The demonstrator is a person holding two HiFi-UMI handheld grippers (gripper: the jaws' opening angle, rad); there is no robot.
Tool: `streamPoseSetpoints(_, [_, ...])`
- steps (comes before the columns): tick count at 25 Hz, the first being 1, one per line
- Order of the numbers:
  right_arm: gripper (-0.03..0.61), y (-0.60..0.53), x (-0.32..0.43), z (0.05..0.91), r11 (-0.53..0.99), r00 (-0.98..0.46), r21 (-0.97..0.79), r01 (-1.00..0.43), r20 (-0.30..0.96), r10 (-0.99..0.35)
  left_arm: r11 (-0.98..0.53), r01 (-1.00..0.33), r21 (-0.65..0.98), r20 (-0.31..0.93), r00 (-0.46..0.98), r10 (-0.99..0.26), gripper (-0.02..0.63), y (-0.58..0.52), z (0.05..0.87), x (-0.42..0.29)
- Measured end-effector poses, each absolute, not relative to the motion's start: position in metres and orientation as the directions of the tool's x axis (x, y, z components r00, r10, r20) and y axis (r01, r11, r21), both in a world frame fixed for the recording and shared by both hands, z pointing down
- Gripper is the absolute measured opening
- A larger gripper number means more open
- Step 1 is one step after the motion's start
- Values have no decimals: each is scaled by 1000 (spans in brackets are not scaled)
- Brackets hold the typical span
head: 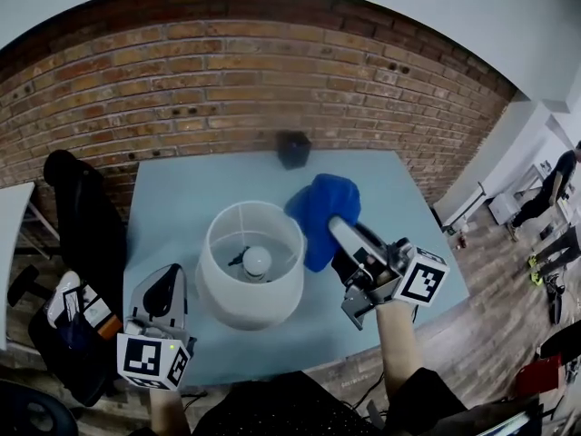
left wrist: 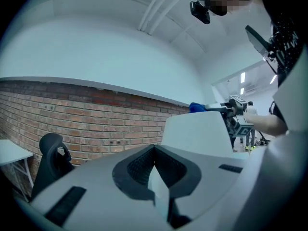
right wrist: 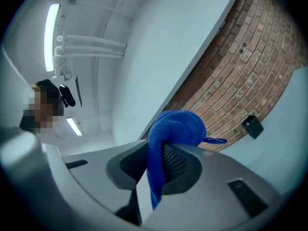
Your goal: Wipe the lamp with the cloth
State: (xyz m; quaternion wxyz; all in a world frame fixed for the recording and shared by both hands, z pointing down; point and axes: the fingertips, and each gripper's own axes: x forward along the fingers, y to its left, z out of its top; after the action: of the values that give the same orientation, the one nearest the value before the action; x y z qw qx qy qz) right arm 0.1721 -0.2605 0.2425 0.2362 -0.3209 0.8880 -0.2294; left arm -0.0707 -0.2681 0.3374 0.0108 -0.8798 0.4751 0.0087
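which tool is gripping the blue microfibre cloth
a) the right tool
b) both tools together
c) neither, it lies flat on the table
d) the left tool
a: the right tool is shut on the blue microfibre cloth, which bunches out above its jaws, while the left tool is shut with nothing between its jaws.

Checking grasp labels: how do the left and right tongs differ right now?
Right tongs are clamped on the blue cloth; left tongs are shut on nothing. In the head view, right tongs sit right of the lamp; left tongs sit at its near left. Both are closed.
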Motion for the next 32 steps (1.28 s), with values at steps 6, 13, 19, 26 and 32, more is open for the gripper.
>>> streamPoseSetpoints(6, [61, -275, 171, 273, 651, -689, -619, -440, -232, -687, -528, -849, 6, -13, 528, -849, 9, -287, 346, -67])
streamPoseSetpoints(13, [61, -284, 174, 309, 602, -694, -637, -482, -142, -706, -496, -867, 44, -19, 496, -868, 9, -299, 352, -67])
streamPoseSetpoints(19, [61, -282, 181, 350, 529, -666, -653, -542, -50, -744, -500, -865, 53, -14, 500, -866, 9, -299, 356, -63])
streamPoseSetpoints(26, [61, -283, 197, 396, 441, -640, -687, -577, 45, -767, -506, -861, 49, 5, 507, -862, 9, -296, 362, -62])
streamPoseSetpoints(32, [61, -306, 213, 318, 616, -706, -567, -546, -85, -703, -504, -863, 41, 22, 505, -863, 9, -296, 364, -69])
